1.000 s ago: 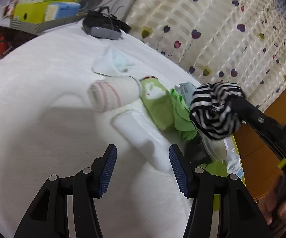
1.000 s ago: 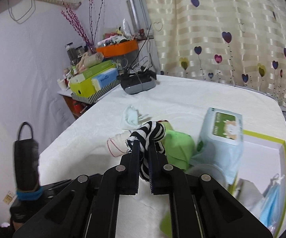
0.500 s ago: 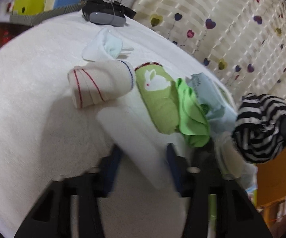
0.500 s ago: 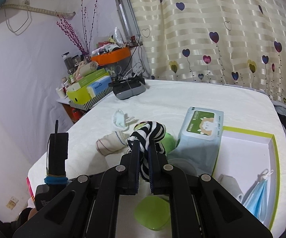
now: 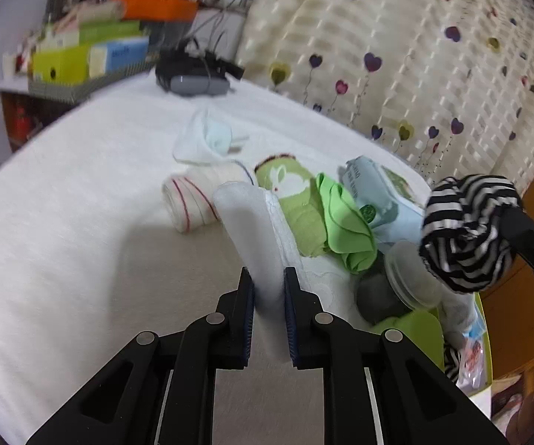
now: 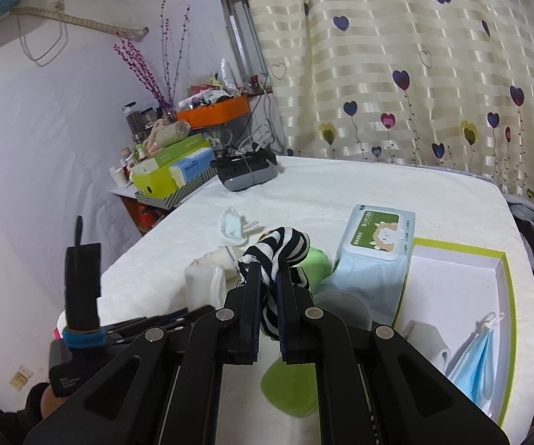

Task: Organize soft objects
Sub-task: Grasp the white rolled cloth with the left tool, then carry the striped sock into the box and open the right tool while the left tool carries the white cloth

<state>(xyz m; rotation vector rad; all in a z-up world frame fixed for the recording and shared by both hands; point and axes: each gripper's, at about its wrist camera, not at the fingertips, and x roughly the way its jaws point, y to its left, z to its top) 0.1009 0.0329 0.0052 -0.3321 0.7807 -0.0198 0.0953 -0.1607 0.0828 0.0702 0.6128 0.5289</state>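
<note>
Both my jaws grip: left gripper (image 5: 269,293) pinches the pad (image 5: 246,218), right gripper (image 6: 268,298) the sock (image 6: 279,250), so I lift gently toward the box (image 6: 452,289) at frame right.

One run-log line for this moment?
left gripper: shut on white pad | right gripper: shut on striped sock | green-edged box: open

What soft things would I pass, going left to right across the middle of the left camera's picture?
Red-striped cream roll → white pad held in the left tool's jaws → rabbit-print green sock → bright green cloth → wipes pack → black-and-white striped sock.
</note>
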